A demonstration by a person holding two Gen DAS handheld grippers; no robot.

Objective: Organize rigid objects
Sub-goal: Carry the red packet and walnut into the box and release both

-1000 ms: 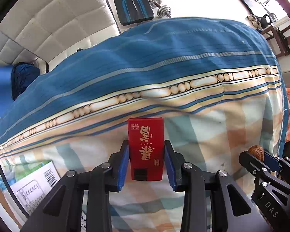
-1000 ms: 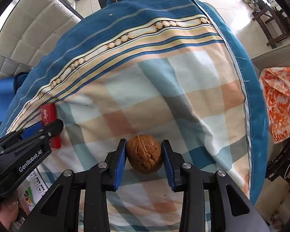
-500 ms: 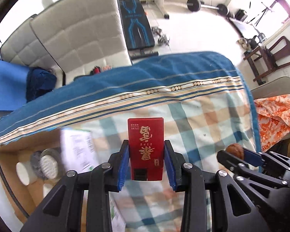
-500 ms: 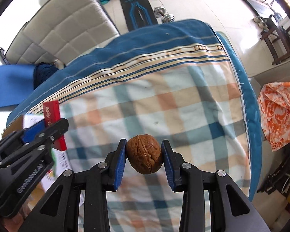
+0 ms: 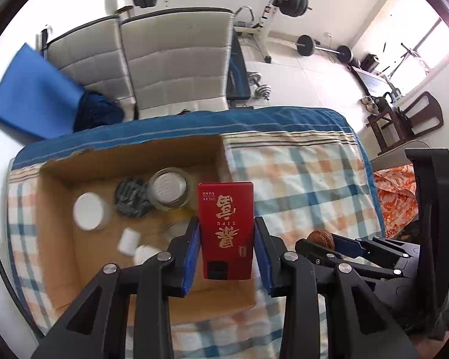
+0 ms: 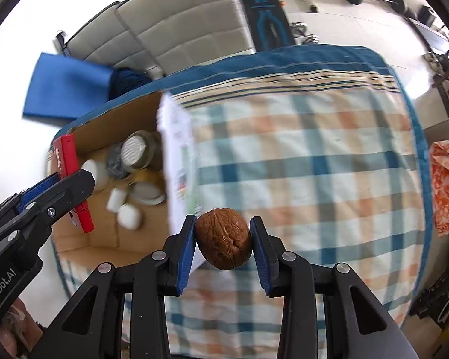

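Red box (image 5: 226, 229) with gold characters is clamped upright between the 2 blue pads of the left gripper (image 5: 227, 249), above the near right part of an open cardboard box (image 5: 57, 233) on a checked bedcover (image 5: 308, 185). Right gripper (image 6: 222, 246) pinches a walnut (image 6: 223, 242), just right of the cardboard box
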